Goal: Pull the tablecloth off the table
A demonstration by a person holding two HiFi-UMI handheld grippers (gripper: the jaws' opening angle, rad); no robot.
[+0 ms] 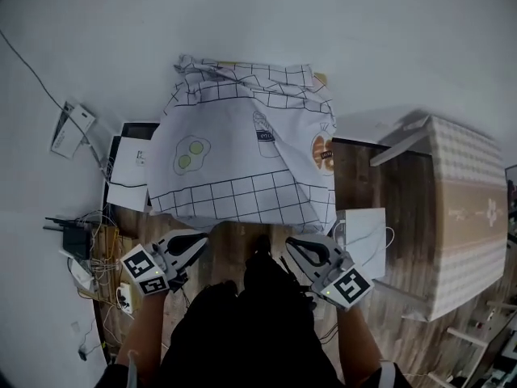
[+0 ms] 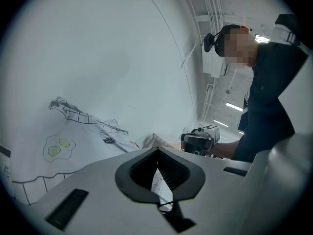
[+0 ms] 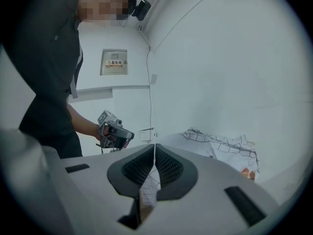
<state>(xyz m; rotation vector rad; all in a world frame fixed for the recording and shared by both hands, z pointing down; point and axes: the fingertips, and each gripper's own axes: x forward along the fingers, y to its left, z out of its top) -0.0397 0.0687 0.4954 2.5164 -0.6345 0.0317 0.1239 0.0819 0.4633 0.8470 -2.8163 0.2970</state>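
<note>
Over most of the counter [image 1: 321,78] lies the white grid-printed fabric tablecloth [image 1: 242,152], bunched at the far edge. Left hand-held gripper [image 1: 202,241] and right hand-held gripper [image 1: 292,243] pinch its near corners; most of the pulling looks left.

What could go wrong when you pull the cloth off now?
1. The left tool and right tool each pinch only a thin bit of the cloth, so it might slip out.
2. The cloth's far end is bunched up and may snag as it slides.
3. Cables lie close to the left tool; the falling cloth could catch on them.
</note>
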